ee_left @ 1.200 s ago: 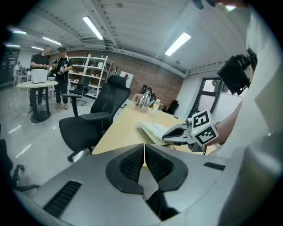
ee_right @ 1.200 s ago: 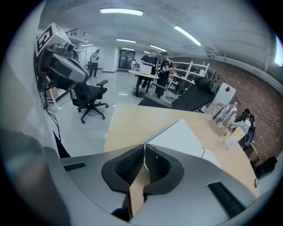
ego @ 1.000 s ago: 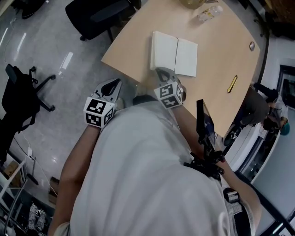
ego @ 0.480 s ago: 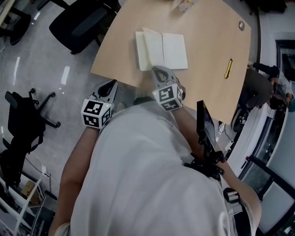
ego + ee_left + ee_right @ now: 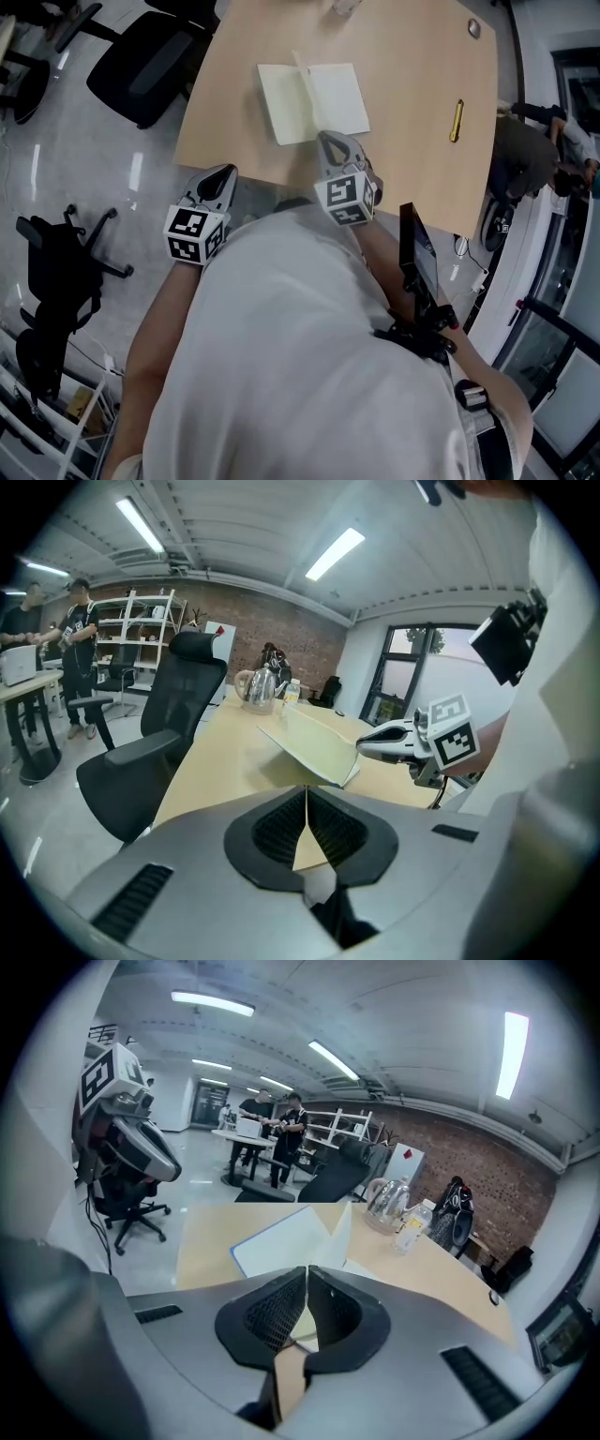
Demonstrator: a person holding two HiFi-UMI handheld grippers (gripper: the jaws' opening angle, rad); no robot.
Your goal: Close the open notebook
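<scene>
Pale wooden table (image 5: 412, 94) in a brick-walled office — notebook (image 5: 281, 108) open by its near edge, one page raised — right gripper (image 5: 328, 139) at that page's near corner, left gripper (image 5: 228, 172) off the table's near edge, both claws closed.

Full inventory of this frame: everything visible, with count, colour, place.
notebook: one, cream pages, open on the table near its front edge, one page standing up
table: one, light wood, ahead of the person
pen: one, yellow, on the table right of the notebook
kettle: one, clear glass, far end of the table
bottle: one, clear with yellow label, beside the kettle
office chairs: two, black, on the floor left of the table
bystanders: two, dark clothes, at a far desk
left gripper: one, grey, jaws together, empty, off the table's front corner
right gripper: one, grey, jaws together, tip at the notebook's near edge
</scene>
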